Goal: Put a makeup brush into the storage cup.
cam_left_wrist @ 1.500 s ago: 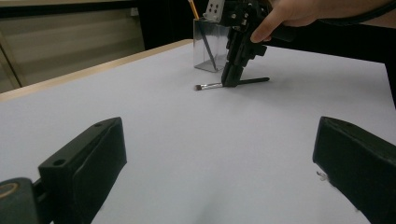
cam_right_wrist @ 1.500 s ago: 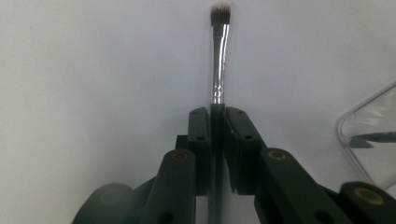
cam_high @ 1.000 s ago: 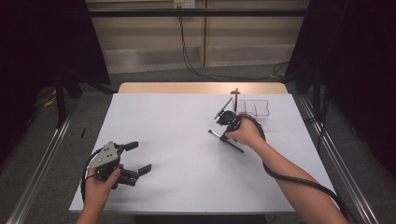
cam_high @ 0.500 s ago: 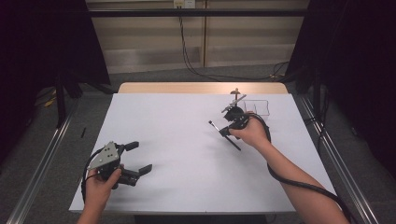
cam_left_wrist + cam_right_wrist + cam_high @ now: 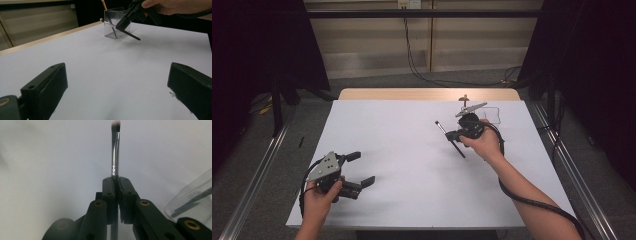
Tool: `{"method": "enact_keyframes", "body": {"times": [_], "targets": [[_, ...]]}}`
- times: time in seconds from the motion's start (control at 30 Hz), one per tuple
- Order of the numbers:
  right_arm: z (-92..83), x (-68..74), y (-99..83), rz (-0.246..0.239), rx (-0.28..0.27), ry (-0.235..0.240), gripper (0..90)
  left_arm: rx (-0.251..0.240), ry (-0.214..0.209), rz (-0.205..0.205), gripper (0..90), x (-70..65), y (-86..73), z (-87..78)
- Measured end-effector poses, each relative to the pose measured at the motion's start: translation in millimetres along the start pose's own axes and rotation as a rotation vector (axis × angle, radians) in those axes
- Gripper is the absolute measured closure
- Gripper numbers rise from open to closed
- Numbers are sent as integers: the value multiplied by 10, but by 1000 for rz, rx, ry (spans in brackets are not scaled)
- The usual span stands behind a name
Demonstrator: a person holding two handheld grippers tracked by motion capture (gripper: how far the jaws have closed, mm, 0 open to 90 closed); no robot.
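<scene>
A thin make-up brush [image 5: 460,150] with a black handle, silver ferrule and pale tip [image 5: 115,150] is clamped between the jaws of my right gripper [image 5: 453,135], held above the white table at the back right. In the right gripper view the right gripper [image 5: 116,181] has its jaws pressed on the handle, and the brush head points away. My left gripper [image 5: 364,168] rests at the front left with its jaws wide apart and nothing between them. Over its open jaws, the left gripper view [image 5: 117,95] shows the held brush [image 5: 132,36] slanting above the table.
A clear box [image 5: 493,114] stands at the table's back right, just beyond my right hand, with an orange pencil [image 5: 103,3] and a dark stick in it. The same box [image 5: 192,192] sits at the right of the right gripper view. White sheet [image 5: 412,150] covers the table.
My right gripper has carried the brush a little up, back and right, toward the clear box. The left gripper has stayed put.
</scene>
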State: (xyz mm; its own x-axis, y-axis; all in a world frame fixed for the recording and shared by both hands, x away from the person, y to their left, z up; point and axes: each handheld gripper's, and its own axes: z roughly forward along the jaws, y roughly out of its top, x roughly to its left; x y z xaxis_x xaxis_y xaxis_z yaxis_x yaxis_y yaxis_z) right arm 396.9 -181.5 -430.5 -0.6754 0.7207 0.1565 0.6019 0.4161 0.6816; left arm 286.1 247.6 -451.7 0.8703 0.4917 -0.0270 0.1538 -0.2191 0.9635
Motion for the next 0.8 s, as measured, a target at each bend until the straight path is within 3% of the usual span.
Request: {"method": "enact_keyframes", "body": {"times": [0.4, 0.57, 0.8], "targets": [[-42, 0, -47, 11, -94, 9, 846, 0, 1, 0, 28, 1, 0, 0], [-82, -8, -59, 9, -160, -1, 846, 1, 1, 1, 28, -1, 1, 0], [-132, -4, -100, 40, -251, 14, 846, 1, 2, 1, 28, -2, 1, 1]]}}
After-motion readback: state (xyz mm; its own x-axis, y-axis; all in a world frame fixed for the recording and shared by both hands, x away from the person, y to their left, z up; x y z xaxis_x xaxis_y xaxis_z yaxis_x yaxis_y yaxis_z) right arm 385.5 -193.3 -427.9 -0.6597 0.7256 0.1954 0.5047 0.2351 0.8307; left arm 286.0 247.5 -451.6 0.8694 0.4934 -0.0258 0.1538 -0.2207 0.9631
